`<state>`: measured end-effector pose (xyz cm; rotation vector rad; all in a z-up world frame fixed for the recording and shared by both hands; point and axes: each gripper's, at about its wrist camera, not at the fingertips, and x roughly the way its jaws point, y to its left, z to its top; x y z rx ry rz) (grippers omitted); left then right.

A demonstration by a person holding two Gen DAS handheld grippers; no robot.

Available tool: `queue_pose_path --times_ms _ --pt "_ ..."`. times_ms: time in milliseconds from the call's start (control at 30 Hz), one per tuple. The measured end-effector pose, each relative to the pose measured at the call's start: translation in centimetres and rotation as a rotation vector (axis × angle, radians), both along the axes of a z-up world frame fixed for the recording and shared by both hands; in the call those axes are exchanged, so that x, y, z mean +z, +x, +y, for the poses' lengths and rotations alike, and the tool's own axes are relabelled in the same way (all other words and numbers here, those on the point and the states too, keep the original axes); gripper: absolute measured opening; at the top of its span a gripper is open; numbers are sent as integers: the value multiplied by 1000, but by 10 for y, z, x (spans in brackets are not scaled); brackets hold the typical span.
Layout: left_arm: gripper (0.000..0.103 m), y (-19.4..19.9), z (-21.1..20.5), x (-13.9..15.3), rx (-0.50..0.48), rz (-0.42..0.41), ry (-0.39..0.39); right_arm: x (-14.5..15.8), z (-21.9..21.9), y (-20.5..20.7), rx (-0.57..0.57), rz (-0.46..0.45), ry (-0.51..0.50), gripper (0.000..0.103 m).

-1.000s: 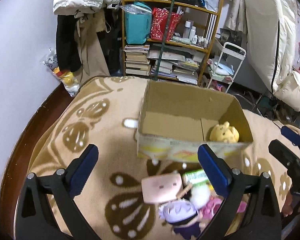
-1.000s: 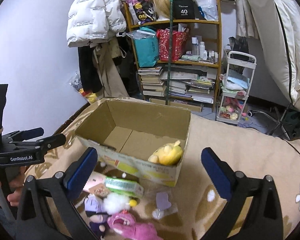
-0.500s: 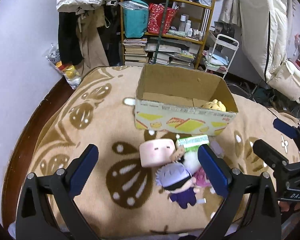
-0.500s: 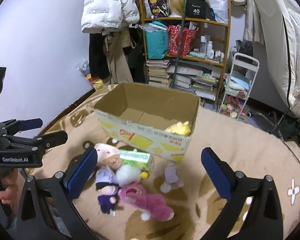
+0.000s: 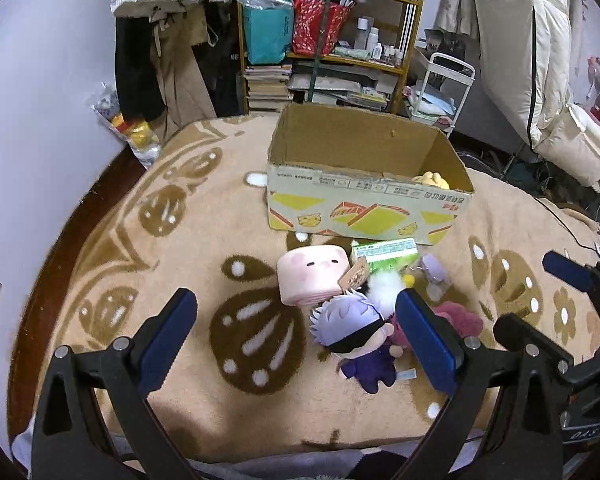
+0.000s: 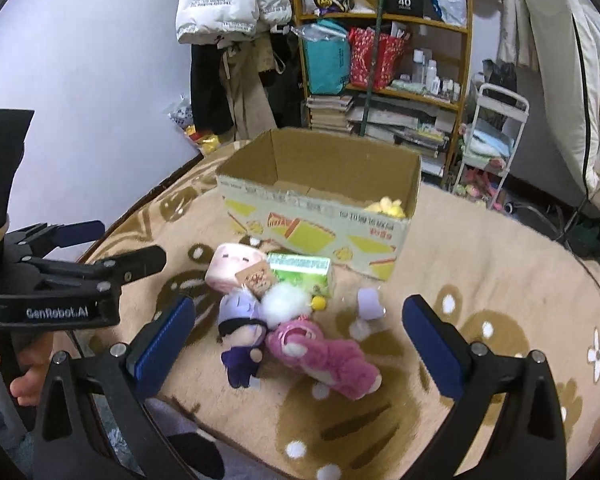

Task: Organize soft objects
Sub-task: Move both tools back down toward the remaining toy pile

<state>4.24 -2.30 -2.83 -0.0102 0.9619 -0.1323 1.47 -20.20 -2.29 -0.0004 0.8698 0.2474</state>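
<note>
While both tools hang above the patterned blanket [image 5: 172, 248] with nothing between their blue pads, the left gripper [image 5: 296, 344] stands spread wide over the near edge of a toy heap, and the right gripper [image 6: 300, 350] is spread just as wide over the same heap from the other side. Below the left one lies a white-haired doll in purple [image 5: 356, 340], touching a pink cube plush [image 5: 312, 276] behind it. Under the right one a pink bear plush [image 6: 324, 354] lies on its side beside that doll, with a white fluffy ball [image 6: 286, 304] and a green packet [image 6: 300, 272] just behind. Beyond the heap sits an open cardboard box [image 5: 364, 208], a yellow plush [image 5: 432, 179] in its right corner. Farther back stands a cluttered wooden shelf [image 6: 384, 60]
</note>
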Motion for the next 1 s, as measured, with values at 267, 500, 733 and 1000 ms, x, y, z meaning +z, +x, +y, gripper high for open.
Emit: queue_pose_path --times_ms 267,500,733,1000 --pt "98 17 2 -32 0 95 -52 -20 -9 13 -31 68 23 103" --pt "98 24 -10 -44 -25 110 -12 -34 -20 25 -66 118 69 103" --pt "98 31 -21 -62 -48 144 15 -47 -27 34 -98 158 98 103" --pt "98 40 -35 -84 -75 217 2 -70 -31 48 -129 239 129 103"
